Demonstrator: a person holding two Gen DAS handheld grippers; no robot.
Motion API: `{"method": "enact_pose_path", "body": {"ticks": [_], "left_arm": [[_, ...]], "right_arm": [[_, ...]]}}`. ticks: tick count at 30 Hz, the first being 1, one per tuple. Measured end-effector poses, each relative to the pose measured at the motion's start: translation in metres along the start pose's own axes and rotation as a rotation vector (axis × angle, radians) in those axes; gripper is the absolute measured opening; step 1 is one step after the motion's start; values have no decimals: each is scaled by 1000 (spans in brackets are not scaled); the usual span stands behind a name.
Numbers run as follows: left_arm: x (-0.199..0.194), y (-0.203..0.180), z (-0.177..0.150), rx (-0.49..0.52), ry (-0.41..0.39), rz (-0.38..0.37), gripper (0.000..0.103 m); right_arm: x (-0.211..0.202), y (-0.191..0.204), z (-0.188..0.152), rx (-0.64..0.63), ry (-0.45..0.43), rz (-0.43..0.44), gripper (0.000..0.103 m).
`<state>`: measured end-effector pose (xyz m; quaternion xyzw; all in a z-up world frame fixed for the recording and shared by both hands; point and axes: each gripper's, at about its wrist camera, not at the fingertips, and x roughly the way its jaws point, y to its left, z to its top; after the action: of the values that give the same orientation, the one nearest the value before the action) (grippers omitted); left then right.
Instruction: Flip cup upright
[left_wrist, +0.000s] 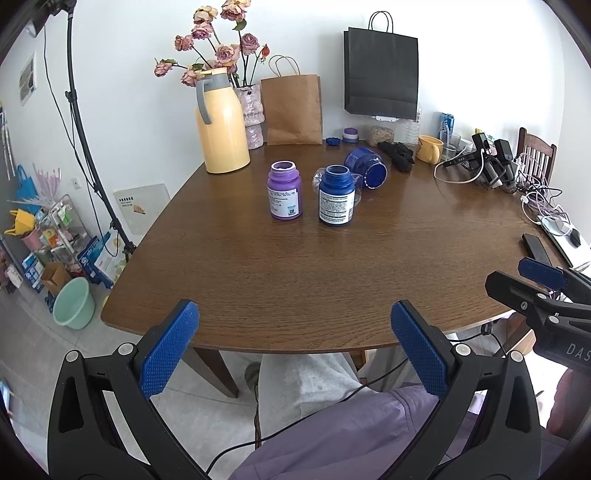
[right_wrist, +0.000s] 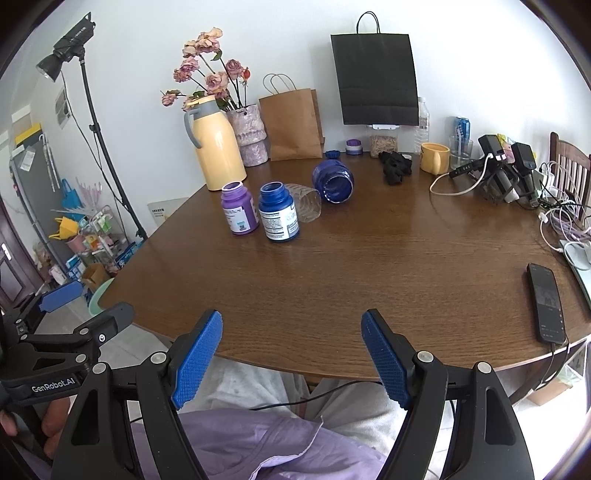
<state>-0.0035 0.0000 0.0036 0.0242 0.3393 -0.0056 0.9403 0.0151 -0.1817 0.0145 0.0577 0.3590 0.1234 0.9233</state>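
Note:
A clear ribbed plastic cup (right_wrist: 306, 202) lies on its side on the wooden table (right_wrist: 351, 266), its mouth toward me, between an upright blue bottle (right_wrist: 277, 212) and a dark blue jar (right_wrist: 333, 181) lying on its side. In the left wrist view the cup (left_wrist: 318, 177) is mostly hidden behind the blue bottle (left_wrist: 337, 195). My left gripper (left_wrist: 293, 332) is open and empty at the table's near edge. My right gripper (right_wrist: 291, 339) is open and empty, also at the near edge, well short of the cup.
An upright purple bottle (right_wrist: 239, 208) stands left of the blue one. A yellow thermos (right_wrist: 216, 146), flower vase (right_wrist: 251, 136), paper bags (right_wrist: 291, 123), black gloves (right_wrist: 395, 166), yellow mug (right_wrist: 436, 158) and cables (right_wrist: 561, 218) line the back and right. A phone (right_wrist: 546, 302) lies near the right edge.

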Motion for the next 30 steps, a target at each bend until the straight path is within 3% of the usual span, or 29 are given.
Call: {"method": "enact_pose_path", "body": {"ticks": [30], "left_arm": [[-1, -3, 1, 11, -8, -4, 103]], "right_arm": [[-3, 1, 0, -13, -17, 8, 81]]}}
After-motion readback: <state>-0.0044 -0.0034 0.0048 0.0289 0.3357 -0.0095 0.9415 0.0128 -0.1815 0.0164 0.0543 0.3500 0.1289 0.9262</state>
